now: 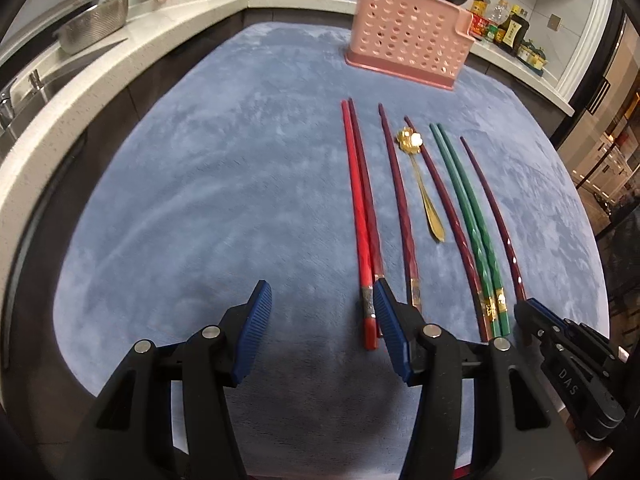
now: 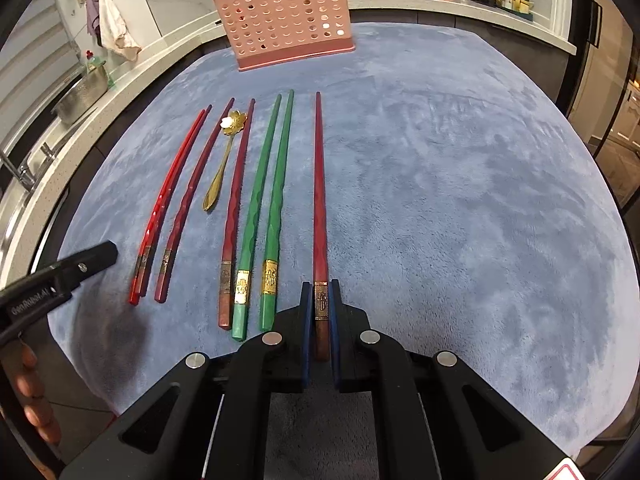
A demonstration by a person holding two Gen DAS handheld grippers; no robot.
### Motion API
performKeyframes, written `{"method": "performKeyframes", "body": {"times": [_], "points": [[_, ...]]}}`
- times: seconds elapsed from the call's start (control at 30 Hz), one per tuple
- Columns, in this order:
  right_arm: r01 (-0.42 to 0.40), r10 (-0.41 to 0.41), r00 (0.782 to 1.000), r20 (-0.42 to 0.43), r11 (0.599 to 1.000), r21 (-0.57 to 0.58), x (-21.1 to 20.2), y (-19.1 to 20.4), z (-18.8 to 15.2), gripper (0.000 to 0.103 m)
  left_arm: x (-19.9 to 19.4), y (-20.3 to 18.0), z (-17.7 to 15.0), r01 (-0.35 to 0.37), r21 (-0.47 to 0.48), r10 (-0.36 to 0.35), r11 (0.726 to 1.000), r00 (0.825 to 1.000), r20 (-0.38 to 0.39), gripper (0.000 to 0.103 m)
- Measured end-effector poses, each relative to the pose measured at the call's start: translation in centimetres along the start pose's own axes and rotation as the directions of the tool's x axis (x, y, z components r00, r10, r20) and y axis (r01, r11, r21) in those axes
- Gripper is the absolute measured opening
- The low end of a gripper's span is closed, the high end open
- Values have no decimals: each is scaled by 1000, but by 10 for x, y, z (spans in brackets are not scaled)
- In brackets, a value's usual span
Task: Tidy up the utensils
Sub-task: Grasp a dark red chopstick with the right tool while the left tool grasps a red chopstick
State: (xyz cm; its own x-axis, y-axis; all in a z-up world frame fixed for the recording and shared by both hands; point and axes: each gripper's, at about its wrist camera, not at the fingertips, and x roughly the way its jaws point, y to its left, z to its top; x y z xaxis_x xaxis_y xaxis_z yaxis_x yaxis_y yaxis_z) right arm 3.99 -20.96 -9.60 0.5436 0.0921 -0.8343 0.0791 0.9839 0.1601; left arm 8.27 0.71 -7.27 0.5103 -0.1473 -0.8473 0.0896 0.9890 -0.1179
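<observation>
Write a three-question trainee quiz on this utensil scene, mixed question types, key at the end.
1. True or false: the right gripper is shut on a dark red chopstick.
2. The gold spoon lies between: A) two green chopsticks, B) two dark red chopsticks, C) two bright red chopsticks.
3. Fill in: the left gripper is ____.

Key: 1 true; 2 B; 3 open. The pink utensil holder stands at the blue mat's far edge.
</observation>
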Motion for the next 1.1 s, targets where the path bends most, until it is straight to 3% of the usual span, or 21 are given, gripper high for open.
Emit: {"method": "performKeyframes", "body": {"times": [0.27, 0.63, 0.87, 1.03, 1.1], "points": [[-10, 10, 1000, -3, 1000, 11, 1, -1, 0, 7, 15, -4, -5, 2, -2, -2, 1000, 999, -39, 50], [-11, 11, 1000, -3, 1000, 11, 1, -1, 0, 7, 20, 0, -3, -34, -1, 34, 999, 999, -23, 51], [-11, 11, 1000, -2, 1000, 13, 1, -1, 0, 7, 23, -4, -4, -23, 7, 23, 1000, 999, -26, 47], [-13, 13, 1000, -2, 1000, 13, 1, -1, 0, 7, 25, -10, -5, -54, 41, 55, 998, 998, -14, 42], [-12, 12, 1000, -2, 1000, 11, 1, -1, 0, 7, 23, -10, -6, -54, 43, 54, 998, 998, -10, 31]]}}
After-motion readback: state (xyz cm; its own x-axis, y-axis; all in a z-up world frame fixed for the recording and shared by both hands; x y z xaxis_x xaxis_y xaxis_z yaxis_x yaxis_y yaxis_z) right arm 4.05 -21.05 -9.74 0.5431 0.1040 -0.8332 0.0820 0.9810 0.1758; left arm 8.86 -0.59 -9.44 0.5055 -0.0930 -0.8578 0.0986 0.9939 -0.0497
